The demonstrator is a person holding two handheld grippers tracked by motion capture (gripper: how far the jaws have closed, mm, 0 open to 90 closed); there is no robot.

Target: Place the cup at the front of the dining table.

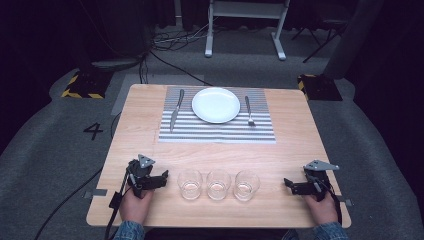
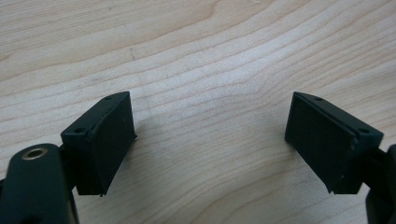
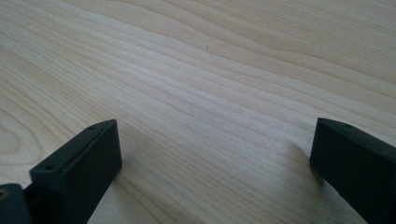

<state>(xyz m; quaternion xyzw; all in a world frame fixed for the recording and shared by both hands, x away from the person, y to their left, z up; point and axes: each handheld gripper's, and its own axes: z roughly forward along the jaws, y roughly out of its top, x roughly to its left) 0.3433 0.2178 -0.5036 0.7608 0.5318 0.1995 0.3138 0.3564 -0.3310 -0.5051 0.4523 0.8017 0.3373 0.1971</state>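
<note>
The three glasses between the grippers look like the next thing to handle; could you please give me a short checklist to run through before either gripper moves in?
1. Left gripper open, nothing between its jaws: ok.
2. Right gripper open, nothing between its jaws: ok.
3. Three glasses, left glass, middle glass, right glass, upright in a row: ok.
4. Bare table between each gripper and its nearest glass: ok.
5. Glasses spaced for a jaw to pass between: cannot tell.
6. Plate, knife, fork laid on the striped mat: ok.
</note>
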